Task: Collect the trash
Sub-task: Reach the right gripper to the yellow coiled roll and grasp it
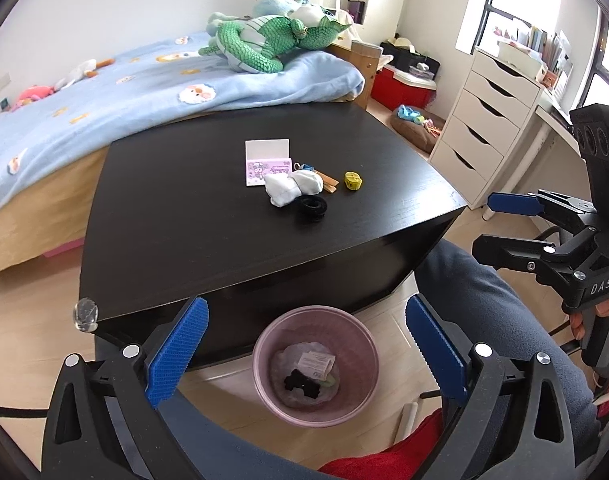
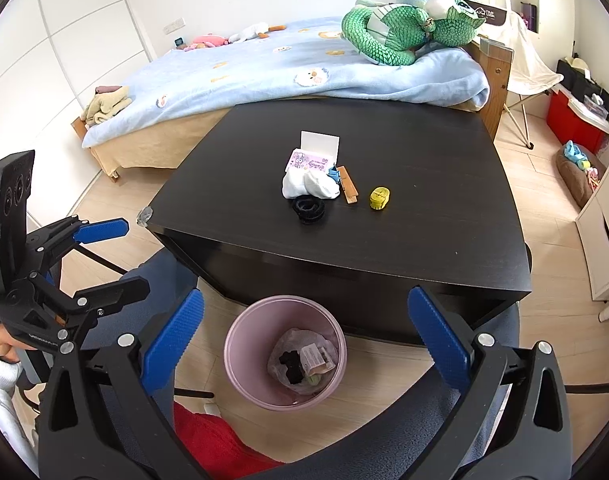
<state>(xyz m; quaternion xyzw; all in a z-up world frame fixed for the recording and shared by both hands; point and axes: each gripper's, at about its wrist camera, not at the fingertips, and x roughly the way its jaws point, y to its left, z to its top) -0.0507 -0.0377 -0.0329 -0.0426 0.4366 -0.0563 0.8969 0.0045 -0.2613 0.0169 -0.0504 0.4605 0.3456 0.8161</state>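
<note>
1. Pink plastic: I count one bin (image 1: 316, 364), standing on the pale wooden floor just in front of the one black table (image 1: 208, 216), between my knees.
2. Inside the bin I make out three bits lying on a clear liner: one black lump (image 2: 290, 364), one printed paper scrap (image 2: 318, 358), and one small greenish piece at the bottom edge, too small for me to name.
3. On the table I count six things, bunched close together near the middle: one pink and white card box (image 1: 266, 162) with its flap up, one white crumpled wad (image 1: 294, 188) touching it, one black ring (image 1: 312, 208) just in front of the wad, one wooden clip (image 2: 349, 190), one small blue clip (image 2: 334, 176) behind the wad, and one yellow tape measure (image 1: 353, 181) a little apart to the side.
4. Two claws are in my views. My left claw (image 1: 308, 354) hangs above the bin with its blue pads spread as wide as they go; nothing is between them and they touch nothing.
5. My right claw (image 2: 304, 344) also sits over the bin, pads wide apart, empty, touching nothing.
6. Each claw shows at the edge of the other's view, jaws parted there too.
7. Behind the table I count one bed with a blue blanket (image 2: 264, 72) and one green stuffed dragon (image 2: 400, 32) on it.
</note>
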